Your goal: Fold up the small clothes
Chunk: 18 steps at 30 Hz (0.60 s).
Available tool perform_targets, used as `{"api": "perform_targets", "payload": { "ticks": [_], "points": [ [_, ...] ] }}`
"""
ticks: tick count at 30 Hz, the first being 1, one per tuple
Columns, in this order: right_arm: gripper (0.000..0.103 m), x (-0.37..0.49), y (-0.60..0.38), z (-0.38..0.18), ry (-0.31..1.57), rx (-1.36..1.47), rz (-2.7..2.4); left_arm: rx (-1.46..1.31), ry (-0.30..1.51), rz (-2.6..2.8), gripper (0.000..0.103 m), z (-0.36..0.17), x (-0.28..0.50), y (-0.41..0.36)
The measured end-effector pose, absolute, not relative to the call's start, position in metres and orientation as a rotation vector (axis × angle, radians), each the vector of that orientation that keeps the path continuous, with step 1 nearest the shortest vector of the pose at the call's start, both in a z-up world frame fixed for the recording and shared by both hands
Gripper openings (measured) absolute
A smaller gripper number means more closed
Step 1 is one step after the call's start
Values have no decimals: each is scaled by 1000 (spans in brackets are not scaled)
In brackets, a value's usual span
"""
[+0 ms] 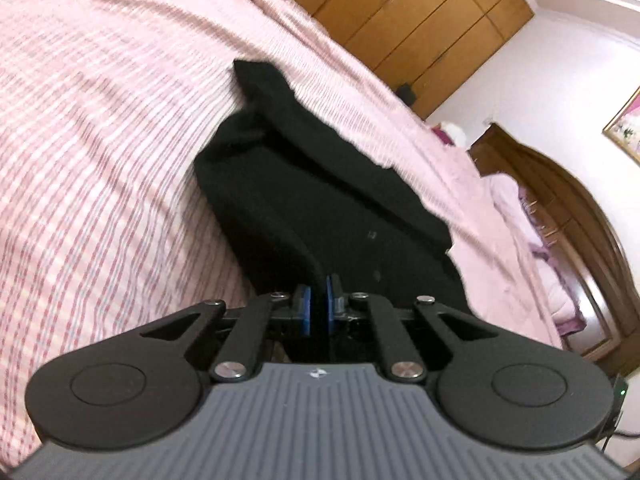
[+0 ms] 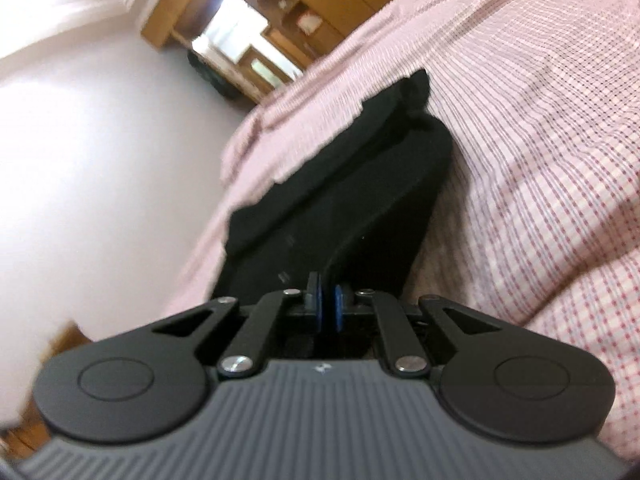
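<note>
Left tool (image 1: 319,306) and right tool (image 2: 328,308) clamped on near edge of black garment (image 1: 320,184), lifted off pink-striped bed (image 1: 100,140).

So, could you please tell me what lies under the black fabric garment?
Under the black fabric garment lies the pink checked bedsheet. Anything beneath its middle is covered.
</note>
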State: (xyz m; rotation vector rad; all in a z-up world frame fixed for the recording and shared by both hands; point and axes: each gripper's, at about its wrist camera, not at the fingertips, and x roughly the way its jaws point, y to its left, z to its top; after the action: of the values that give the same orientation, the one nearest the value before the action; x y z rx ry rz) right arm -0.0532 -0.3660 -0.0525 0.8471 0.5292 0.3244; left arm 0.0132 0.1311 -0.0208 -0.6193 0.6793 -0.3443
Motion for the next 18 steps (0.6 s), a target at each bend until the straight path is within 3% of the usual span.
{"api": "perform_targets", "payload": {
  "ticks": [18],
  "points": [
    [8,46,-378,-6,280,940,315,-687,433,-360,6,58,103,121]
  ]
}}
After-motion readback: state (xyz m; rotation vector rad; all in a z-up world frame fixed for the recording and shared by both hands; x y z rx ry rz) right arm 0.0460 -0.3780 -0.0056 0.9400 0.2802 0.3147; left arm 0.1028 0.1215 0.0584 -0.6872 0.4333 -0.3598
